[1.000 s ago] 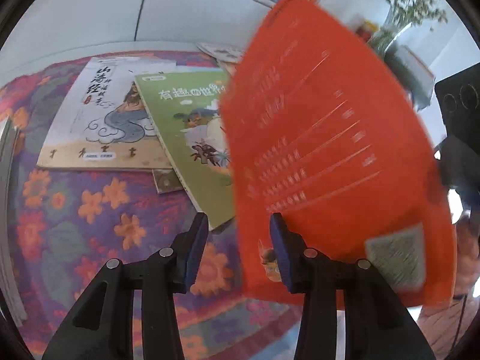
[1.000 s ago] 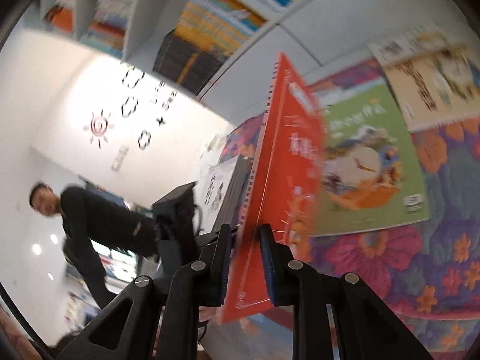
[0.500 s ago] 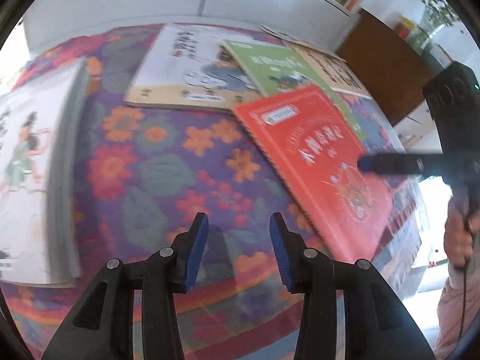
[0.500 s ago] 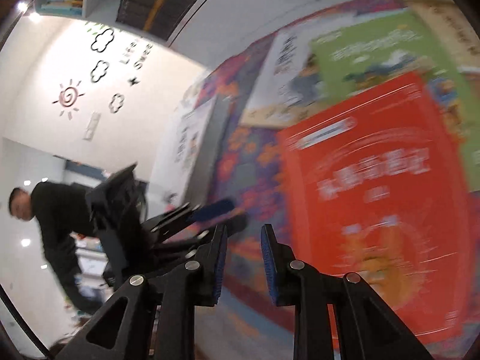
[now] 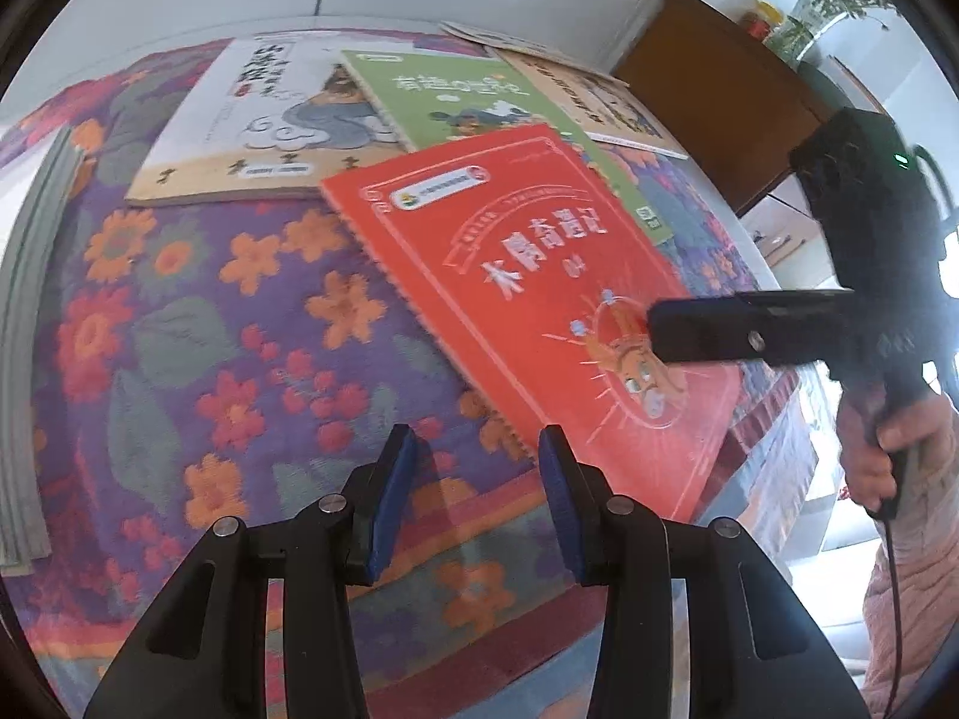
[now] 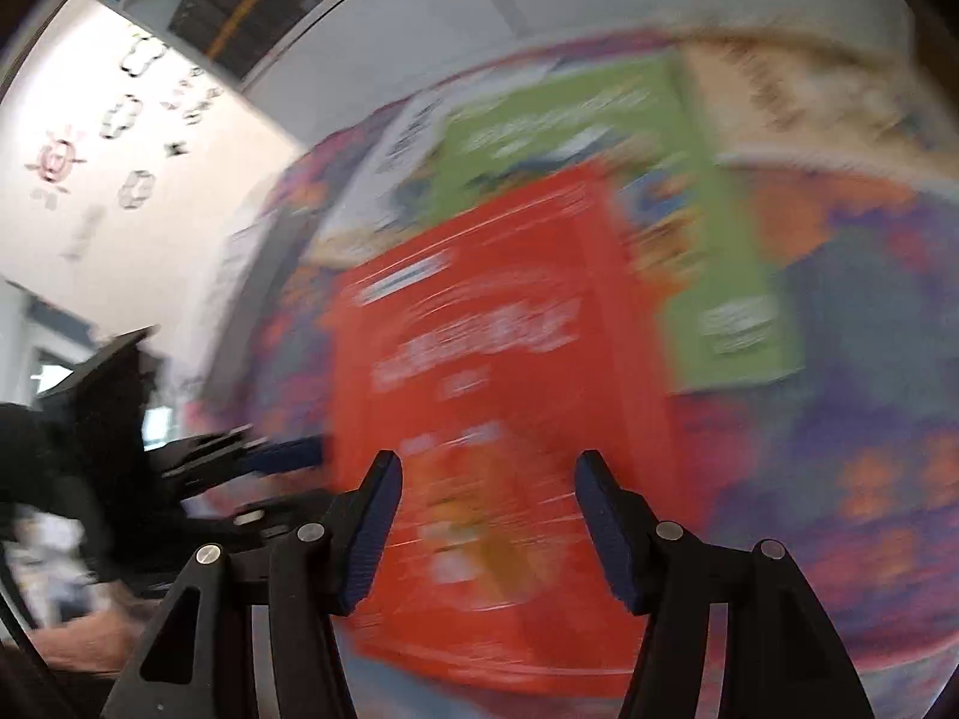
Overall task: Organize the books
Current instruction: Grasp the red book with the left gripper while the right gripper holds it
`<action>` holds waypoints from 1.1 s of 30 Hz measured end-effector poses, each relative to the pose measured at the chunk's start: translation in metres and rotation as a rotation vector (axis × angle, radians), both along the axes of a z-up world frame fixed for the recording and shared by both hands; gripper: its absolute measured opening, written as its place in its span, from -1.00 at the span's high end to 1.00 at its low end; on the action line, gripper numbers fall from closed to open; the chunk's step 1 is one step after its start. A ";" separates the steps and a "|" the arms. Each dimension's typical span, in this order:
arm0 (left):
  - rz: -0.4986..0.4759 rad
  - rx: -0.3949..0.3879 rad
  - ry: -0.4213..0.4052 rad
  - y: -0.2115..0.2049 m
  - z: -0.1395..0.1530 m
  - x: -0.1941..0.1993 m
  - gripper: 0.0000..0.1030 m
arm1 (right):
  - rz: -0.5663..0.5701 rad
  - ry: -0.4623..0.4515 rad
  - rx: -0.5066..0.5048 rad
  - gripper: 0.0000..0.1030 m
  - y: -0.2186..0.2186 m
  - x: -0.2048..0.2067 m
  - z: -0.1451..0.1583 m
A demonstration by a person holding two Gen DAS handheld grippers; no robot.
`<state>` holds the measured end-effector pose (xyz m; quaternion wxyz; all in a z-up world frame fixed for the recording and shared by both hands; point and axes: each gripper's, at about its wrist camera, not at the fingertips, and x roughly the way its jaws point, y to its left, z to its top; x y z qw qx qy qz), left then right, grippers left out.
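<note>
1. On the flowered cloth (image 5: pixel 180 323) the red book (image 5: pixel 527 299) lies flat, face up, its far corner overlapping the green book (image 5: pixel 455 96); a white book (image 5: pixel 258 120) sits left of that.
2. Judged step: letting go after laying it down. Draw the right gripper (image 6: pixel 485 515) back clear of the cover so nothing drags.
3. Right jaws have just been opening; they stand well apart over the red cover, holding nothing.
4. Left gripper (image 5: pixel 473 479) hovers over bare cloth at the book's near edge, jaws narrowly apart, empty.
</note>
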<state>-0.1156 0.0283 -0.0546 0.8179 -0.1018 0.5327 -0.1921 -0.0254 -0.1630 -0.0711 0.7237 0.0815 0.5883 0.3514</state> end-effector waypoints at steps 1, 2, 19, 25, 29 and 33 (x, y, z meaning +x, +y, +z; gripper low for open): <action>0.005 -0.004 0.005 0.003 0.000 0.000 0.24 | 0.010 -0.010 -0.013 -0.13 0.003 -0.004 0.002; 0.010 -0.008 0.008 0.006 0.000 -0.001 0.24 | 0.025 -0.049 -0.033 -0.11 0.005 -0.008 0.009; 0.037 0.049 0.018 0.025 0.001 0.002 0.21 | 0.056 -0.039 -0.108 -0.24 0.010 -0.026 -0.010; 0.023 -0.038 0.073 0.050 -0.006 0.011 0.26 | 0.090 0.090 0.084 -0.21 0.015 -0.021 -0.025; 0.019 -0.013 0.047 0.043 -0.007 0.015 0.25 | 0.054 0.133 0.154 0.05 -0.001 -0.010 -0.030; 0.041 -0.045 0.051 0.049 -0.009 0.019 0.35 | 0.034 0.144 0.182 0.34 -0.009 -0.003 -0.035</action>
